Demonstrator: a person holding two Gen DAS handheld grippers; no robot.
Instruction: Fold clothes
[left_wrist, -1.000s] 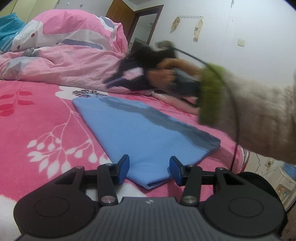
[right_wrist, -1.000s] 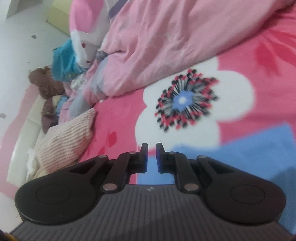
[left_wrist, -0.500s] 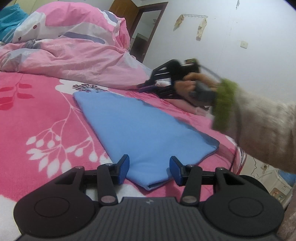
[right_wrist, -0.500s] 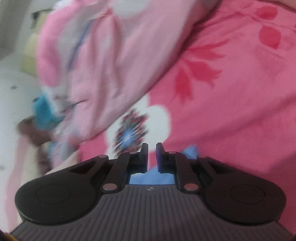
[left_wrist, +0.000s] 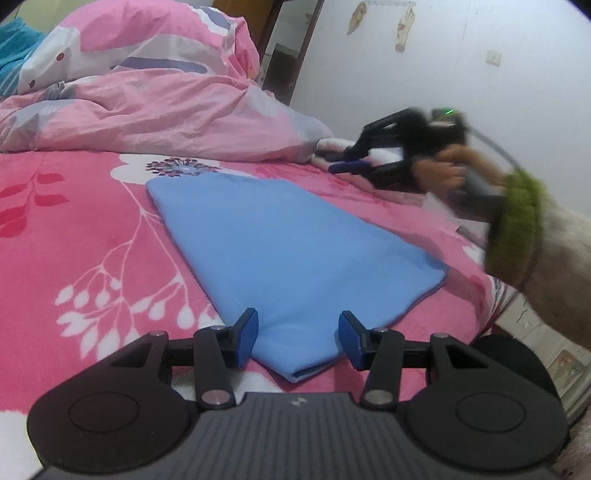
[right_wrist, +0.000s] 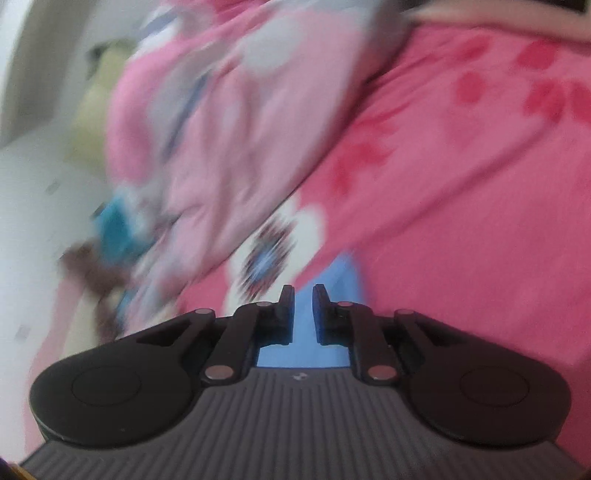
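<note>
Fingers of the left gripper stand apart, empty, at the near corner of the folded blue cloth on the bed; the right gripper, nearly closed and empty, hovers beyond its far edge; further folding appears outstanding.

Bed cover: spreading bright pink with white flowers and red leaves across the bed.
Quilt: lying bunched in pale pink folds at the far side.
Wall: standing plain white, carrying a small switch plate.
Hook rail: hanging high on the wall with two small items.
Doorway: showing a dark brown frame.
</note>
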